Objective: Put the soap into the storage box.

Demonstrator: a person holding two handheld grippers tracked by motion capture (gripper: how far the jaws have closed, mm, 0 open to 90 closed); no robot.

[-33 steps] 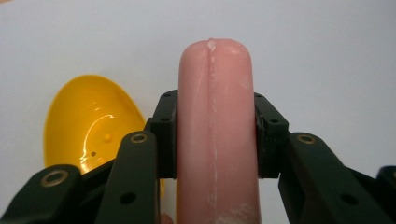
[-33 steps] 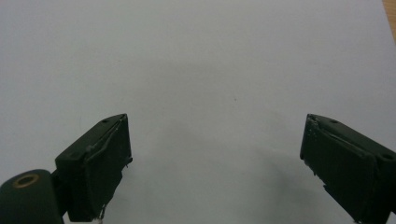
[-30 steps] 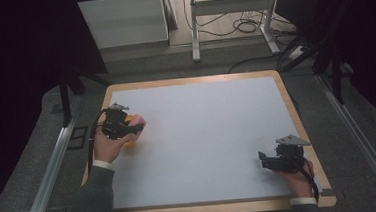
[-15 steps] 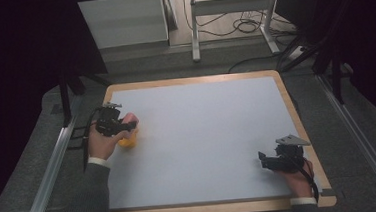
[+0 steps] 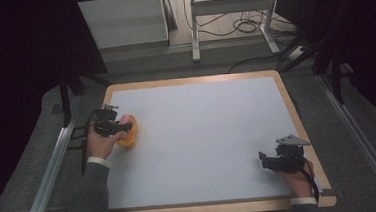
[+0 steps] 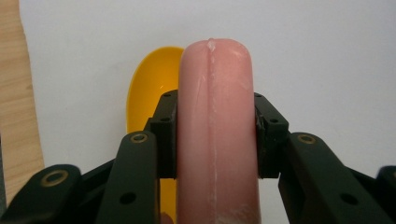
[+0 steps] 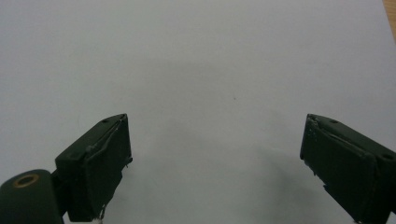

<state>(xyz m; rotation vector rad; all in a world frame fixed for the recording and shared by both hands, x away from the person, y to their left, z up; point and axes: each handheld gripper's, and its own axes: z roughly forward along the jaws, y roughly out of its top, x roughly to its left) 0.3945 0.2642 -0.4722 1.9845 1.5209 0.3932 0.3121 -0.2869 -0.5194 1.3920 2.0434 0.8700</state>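
My left gripper [image 6: 212, 135] is shut on a pink sausage-shaped piece [image 6: 215, 116], its pads pressing both sides. Under and to the left of it lies a yellow dish-like object [image 6: 149, 84] on the white table top. From above, the left gripper [image 5: 120, 127] sits at the table's left side, with the pink piece [image 5: 125, 124] over the yellow object [image 5: 129, 136]. Near the front right corner my right gripper [image 5: 264, 160] rests on the table and points left. Its jaws [image 7: 215, 163] stand wide apart above bare white surface with nothing between them.
The white table top [image 5: 203, 135] has a wooden rim [image 5: 297, 113]. Metal rails [image 5: 50, 171] run along both sides on the grey floor. A metal stand [image 5: 229, 13] and cables [image 5: 250, 26] lie beyond the far edge.
The left hand has carried the pink piece a short way toward the left edge and lower, over the yellow object. The right hand has stayed where it was.
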